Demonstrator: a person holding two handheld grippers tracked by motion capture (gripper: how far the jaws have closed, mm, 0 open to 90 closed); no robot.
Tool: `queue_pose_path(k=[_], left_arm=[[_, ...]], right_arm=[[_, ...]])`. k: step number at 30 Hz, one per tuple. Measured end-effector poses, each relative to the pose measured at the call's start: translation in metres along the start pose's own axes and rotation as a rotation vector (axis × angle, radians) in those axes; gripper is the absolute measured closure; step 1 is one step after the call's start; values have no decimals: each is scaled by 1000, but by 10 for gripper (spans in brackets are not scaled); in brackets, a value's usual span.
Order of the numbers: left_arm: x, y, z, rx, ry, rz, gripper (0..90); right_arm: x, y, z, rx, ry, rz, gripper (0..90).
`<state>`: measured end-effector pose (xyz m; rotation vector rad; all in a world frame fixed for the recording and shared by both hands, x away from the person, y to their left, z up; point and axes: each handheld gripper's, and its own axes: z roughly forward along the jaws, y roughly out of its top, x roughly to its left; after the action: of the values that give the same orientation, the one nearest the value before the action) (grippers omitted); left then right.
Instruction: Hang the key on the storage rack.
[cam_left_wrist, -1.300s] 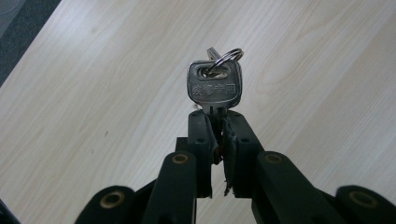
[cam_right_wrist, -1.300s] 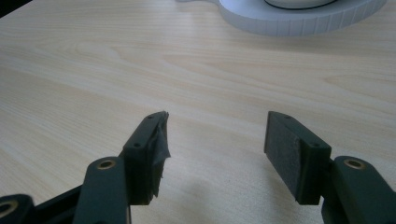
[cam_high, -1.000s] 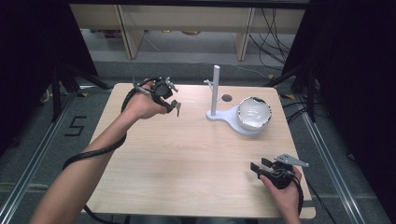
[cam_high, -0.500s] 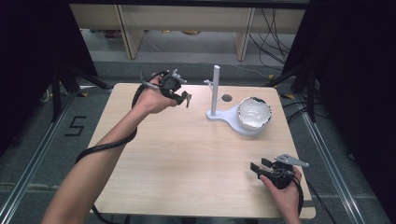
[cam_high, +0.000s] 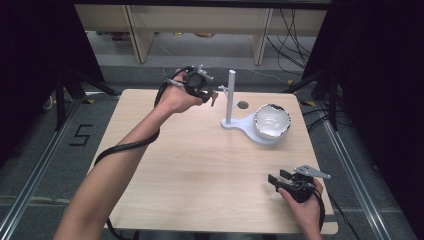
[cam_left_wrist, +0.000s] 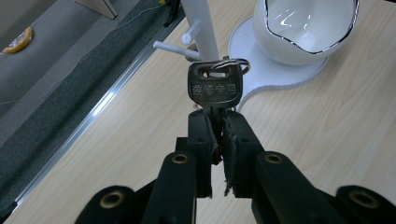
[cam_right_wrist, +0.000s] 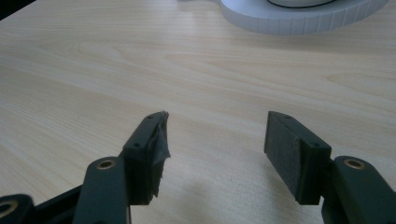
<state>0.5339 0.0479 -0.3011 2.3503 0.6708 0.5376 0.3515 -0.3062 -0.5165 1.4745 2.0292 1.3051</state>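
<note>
- Risk, upper left of the high view: the left hand-held gripper (cam_high: 212, 97) pinches only the blade of a silver metal key (cam_left_wrist: 215, 86) with stamped lettering, so a knock against the white plastic peg stand (cam_high: 231, 95) could twist the key or pull it out of the pads.
- Risk, centre: the thin wire ring (cam_left_wrist: 229, 63) in the key's head must slide over a short white peg (cam_left_wrist: 175, 48); judging from the left gripper view, it sits just beside the post, not yet on a peg, and a poor angle would make it miss.
- Left hand-held gripper: jaws pressed nearly together on the key blade, head pointing at the stand.
- Right, lower right: the right hand-held gripper (cam_right_wrist: 215, 140) rests low over the pale wooden bench (cam_high: 200, 165), jaws wide apart, holding nothing.
</note>
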Motion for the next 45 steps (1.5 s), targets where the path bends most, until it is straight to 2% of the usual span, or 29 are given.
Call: queue_pose_path(k=[3,4,5,7,9,10,13,14,15,16,20,25,26,33,34,35,37,38,40,45], left_arm=[[0,5,3,-7,-1,-6,817],[0,7,4,-11,0,-8,817],[0,9,5,-8,-1,-6,817],[0,12,7,-9,0,-12,817],[1,17,8,-13,3,-15,817],[1,19,9,-16,6,-14,817],[2,23,11,-26,13,-18,817],[2,24,12,-27,15,-21,817],[3,24,13,-26,19,-23,817],[4,25,15,-29,20,-28,816],[7,24,22,-29,31,-47,816],[10,22,26,-34,52,-77,816],[11,22,27,-27,51,-75,816],[10,24,31,-36,57,-84,816],[11,24,31,-29,60,-79,816],[11,23,31,-28,61,-81,816],[12,22,33,-28,69,-81,816],[12,22,34,-22,69,-79,816],[11,20,35,-20,71,-73,816],[11,18,37,-17,72,-78,816]], right_arm=[[0,0,1,-2,1,-3,405],[5,0,-1,15,9,68,405],[5,0,-1,15,9,68,405],[-1,0,1,-4,-3,-9,405],[0,0,1,-2,-3,2,405],[-1,0,1,-5,-4,-13,405],[0,0,0,1,-10,-9,404],[-2,0,1,-1,-4,-29,404],[1,0,0,8,-10,1,404],[0,0,0,1,-9,-12,404],[2,0,-1,9,-8,11,403],[2,0,0,14,-7,8,403],[1,0,0,9,-8,-6,403],[2,0,-1,21,-12,-7,402],[4,0,-2,28,-10,15,402],[2,0,-1,16,-8,-5,402],[4,0,0,2,12,14,402],[3,0,0,16,-2,1,402],[1,0,0,11,-2,-16,402],[2,0,-1,22,-10,-12,402]])
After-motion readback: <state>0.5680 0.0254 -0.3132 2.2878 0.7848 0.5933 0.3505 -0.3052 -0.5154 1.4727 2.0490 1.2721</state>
